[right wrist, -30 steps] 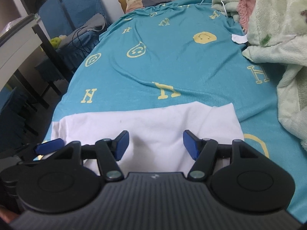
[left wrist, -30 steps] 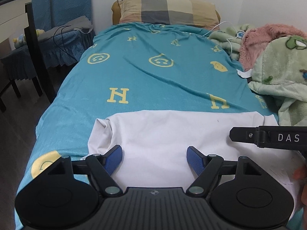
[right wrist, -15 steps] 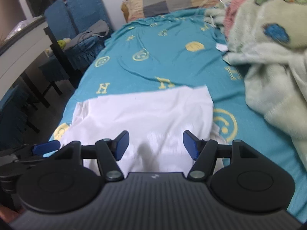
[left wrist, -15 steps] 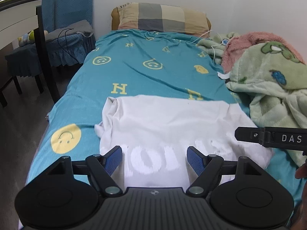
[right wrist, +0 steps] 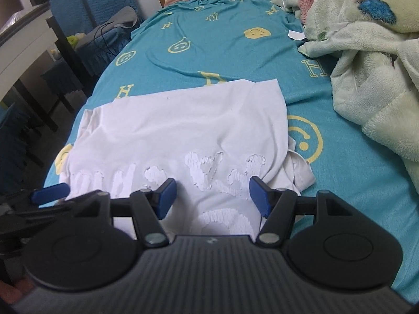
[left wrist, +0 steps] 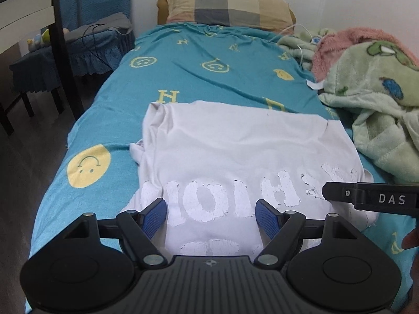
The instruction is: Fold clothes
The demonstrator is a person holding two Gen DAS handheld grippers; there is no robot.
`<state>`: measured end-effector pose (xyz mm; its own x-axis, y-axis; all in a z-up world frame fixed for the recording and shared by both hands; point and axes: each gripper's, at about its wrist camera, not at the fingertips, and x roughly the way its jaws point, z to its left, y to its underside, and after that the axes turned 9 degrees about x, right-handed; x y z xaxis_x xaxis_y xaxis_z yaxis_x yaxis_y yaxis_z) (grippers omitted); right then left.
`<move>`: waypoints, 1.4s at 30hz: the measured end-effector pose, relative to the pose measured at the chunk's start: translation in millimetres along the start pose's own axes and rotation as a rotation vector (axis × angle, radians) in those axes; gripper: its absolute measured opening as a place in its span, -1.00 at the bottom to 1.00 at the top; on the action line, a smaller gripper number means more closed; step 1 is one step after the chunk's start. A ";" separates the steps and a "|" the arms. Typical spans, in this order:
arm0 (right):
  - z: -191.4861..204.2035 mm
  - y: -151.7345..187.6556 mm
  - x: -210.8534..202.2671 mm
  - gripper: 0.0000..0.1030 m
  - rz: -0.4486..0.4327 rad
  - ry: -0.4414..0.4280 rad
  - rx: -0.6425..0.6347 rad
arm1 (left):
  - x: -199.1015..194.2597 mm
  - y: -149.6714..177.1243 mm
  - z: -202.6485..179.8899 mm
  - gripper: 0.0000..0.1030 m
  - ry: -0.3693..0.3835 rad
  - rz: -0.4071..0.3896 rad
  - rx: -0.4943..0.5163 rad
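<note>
Both fisheye views were evenly lit by soft, dim indoor light with a cool cast; no source or glare showed. The white T-shirt [left wrist: 235,151] was the brightest area, slightly washed out and soft. Straight lines bowed toward the edges, and corners fell into black vignette. The floor [left wrist: 23,162] lay in deep shadow.

Both grippers have pulled back from the shirt [left wrist: 235,151]: its cracked white lettering [left wrist: 207,204], hidden a second ago, now shows ahead of and between each pair of spread jaws.
</note>
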<state>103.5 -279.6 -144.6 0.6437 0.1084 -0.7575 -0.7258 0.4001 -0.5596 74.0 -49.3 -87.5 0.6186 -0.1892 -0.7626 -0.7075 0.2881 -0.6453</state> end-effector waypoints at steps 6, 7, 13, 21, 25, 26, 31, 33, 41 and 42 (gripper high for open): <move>-0.9 -1.0 -1.1 0.23 0.004 -0.003 0.003 | -29.6 8.5 8.6 0.60 0.022 -0.011 -0.081; -1.1 -1.2 -1.3 0.23 0.005 -0.003 0.004 | -34.8 10.1 9.6 0.63 0.042 -0.014 -0.099; -2.4 -2.4 -2.6 0.23 0.009 -0.007 0.012 | -41.2 21.3 17.5 0.88 0.222 0.003 -0.231; -6.9 -4.7 -5.0 0.23 0.011 -0.023 0.057 | -2.7 28.0 29.4 0.88 0.364 0.162 -0.485; -9.8 -6.2 -4.5 0.23 0.014 -0.031 0.088 | 20.2 45.9 47.3 0.85 0.439 0.223 -0.736; -10.6 -6.4 -4.6 0.23 0.014 -0.034 0.096 | 24.6 52.5 52.0 0.85 0.466 0.233 -0.802; -15.7 -9.0 -5.0 0.23 0.015 -0.049 0.153 | 34.0 67.8 67.5 0.83 0.498 0.208 -0.940; -18.7 -10.1 -7.2 0.23 0.011 -0.059 0.190 | 37.1 69.9 72.3 0.80 0.495 0.178 -0.974; -33.1 -14.9 -30.3 0.29 -0.044 -0.153 0.381 | 45.3 63.3 81.7 0.34 0.402 0.058 -1.000; -32.5 -14.7 -35.4 0.29 -0.043 -0.203 0.410 | 45.9 62.8 81.4 0.18 0.396 0.051 -1.000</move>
<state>83.5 -318.9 -120.5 0.7356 0.2435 -0.6322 -0.5678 0.7306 -0.3792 85.8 36.6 -159.4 0.5524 -0.5412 -0.6340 -0.7994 -0.5596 -0.2189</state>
